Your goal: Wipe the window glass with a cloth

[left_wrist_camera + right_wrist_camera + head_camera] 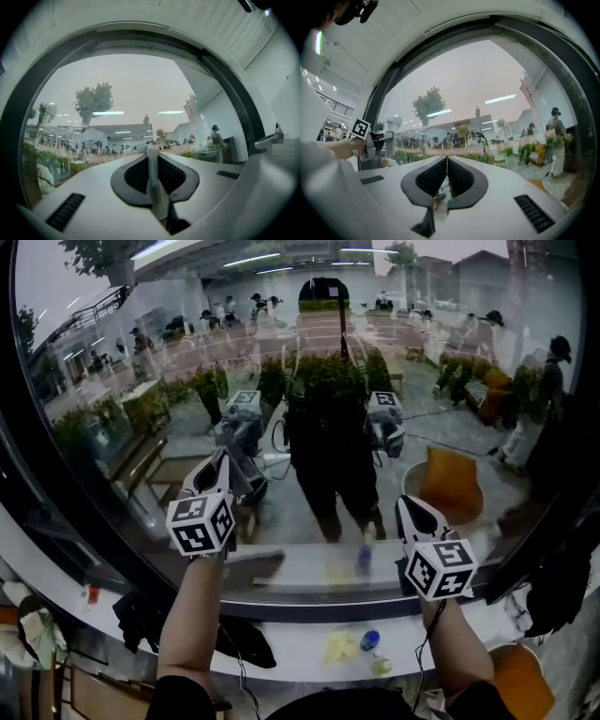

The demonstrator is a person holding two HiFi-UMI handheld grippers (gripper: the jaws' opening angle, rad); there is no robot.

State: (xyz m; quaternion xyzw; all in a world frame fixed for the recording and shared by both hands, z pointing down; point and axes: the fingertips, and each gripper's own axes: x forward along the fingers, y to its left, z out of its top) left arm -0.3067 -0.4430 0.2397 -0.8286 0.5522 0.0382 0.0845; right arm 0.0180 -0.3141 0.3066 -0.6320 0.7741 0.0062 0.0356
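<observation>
The cloth (152, 180) is a narrow grey strip of coarse, net-like weave, standing upright in the pinch of the left tool (150, 152); its jaws are pressed onto it from both sides, and its top edge pokes just past the tips. It looks light, soft and floppy, so it will probably fold or drag rather than push; a grip close to the working edge, with only a little cloth left free, should let it press flat on the pane. Whether it touches the pane now cannot be told.

The window glass (309, 352) fills the far side of the scene, wide and dark-framed; it mirrors the person and both tools, and shows trees and people beyond. It is hard, smooth and likely slippery under the cloth; being fragile, it calls for steady, moderate pressure.

The right tool (446, 158) is raised to the right of the left one, well apart from it, and also points at the pane; its jaws are pressed together tip to tip with nothing between them.

Near the person, below the pane, runs a white ledge (300, 652); on it lie a yellow rag-like thing (341, 645), a blue-capped bottle (370, 641) just beside it, and a black bundle (246, 640) to the left.
</observation>
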